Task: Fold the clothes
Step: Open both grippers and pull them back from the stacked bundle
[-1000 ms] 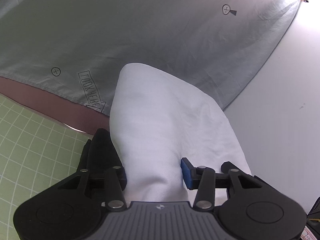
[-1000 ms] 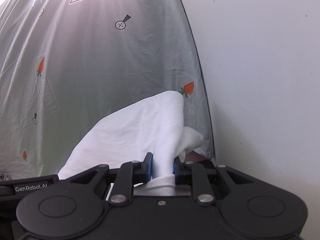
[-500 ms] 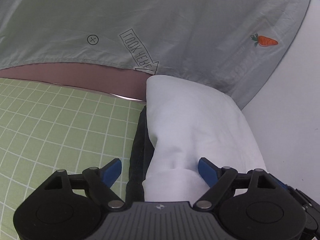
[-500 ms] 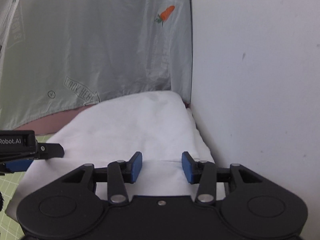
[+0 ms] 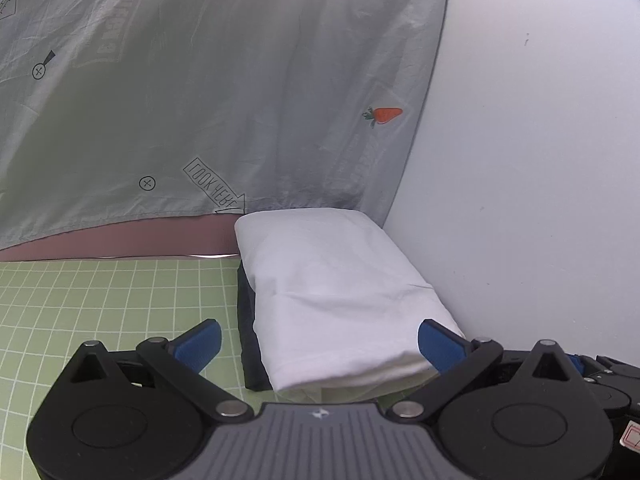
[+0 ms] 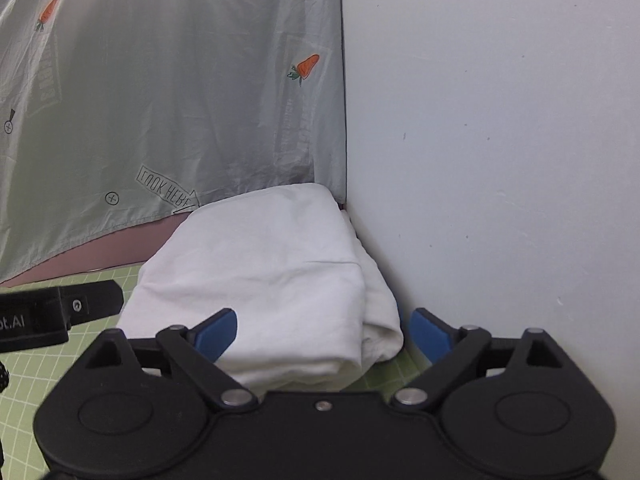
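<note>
Both grippers stood with their blue-padded fingers spread wide and gripped nothing. Seen from its own camera, the left gripper (image 5: 318, 344) hung low over a green grid mat (image 5: 100, 300), its two pads either side of the near end of a folded white garment (image 5: 332, 292), apart from the cloth. The right gripper (image 6: 324, 330) straddled the same bundle (image 6: 260, 280) from a little further right, its pads likewise clear of the fabric. The white garment lay folded into a thick rectangle on top of a dark folded garment (image 5: 248, 340), whose edge showed along its left side. This stack sat on the mat, pushed up against a white wall (image 5: 520, 160) on its right. Behind it hung a pale grey curtain (image 5: 200, 80) printed with small orange carrots and a "LOOK HERE" arrow, with a pink strip (image 5: 120, 240) beneath its hem.
</note>
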Available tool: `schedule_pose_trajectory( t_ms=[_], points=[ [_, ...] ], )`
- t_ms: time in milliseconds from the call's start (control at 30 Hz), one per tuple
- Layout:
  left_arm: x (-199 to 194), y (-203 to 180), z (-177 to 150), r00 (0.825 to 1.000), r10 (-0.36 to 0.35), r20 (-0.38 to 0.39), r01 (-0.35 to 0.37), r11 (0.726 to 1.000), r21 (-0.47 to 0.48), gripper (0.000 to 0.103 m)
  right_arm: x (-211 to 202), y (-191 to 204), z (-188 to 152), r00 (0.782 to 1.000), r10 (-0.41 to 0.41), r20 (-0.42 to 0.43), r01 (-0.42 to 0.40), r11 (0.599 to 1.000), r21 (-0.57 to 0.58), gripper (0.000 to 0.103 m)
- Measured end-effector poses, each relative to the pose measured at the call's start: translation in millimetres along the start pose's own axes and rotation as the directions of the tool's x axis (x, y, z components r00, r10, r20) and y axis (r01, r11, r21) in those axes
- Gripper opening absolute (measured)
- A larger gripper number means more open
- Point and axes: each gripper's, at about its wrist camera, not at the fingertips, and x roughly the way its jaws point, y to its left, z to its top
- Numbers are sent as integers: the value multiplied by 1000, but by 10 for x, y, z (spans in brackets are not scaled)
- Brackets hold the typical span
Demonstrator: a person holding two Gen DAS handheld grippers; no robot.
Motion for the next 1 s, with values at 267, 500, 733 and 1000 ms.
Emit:
schedule_pose_trajectory(
  t_ms=[267,500,733,1000],
  points=[
    [-783,-13,-202,999,20,-40,-20,1000,15,103,-889,-86,-242,996,19,-83,-17,1000,20,103],
    [-1187,86,-325,997,38,-73,-35,999,31,103,-1421,-97,-414,996,-11,-93,8,1000,-28,103],
    [-1425,195,-459,994,36,-104,-33,999,32,103,-1701,17,-578,995,-17,-93,12,998,-60,103],
    [-1480,246,-534,993,11,-119,-9,1000,19,103,-1821,106,-698,993,-25,-117,19,999,-50,103]
  ],
)
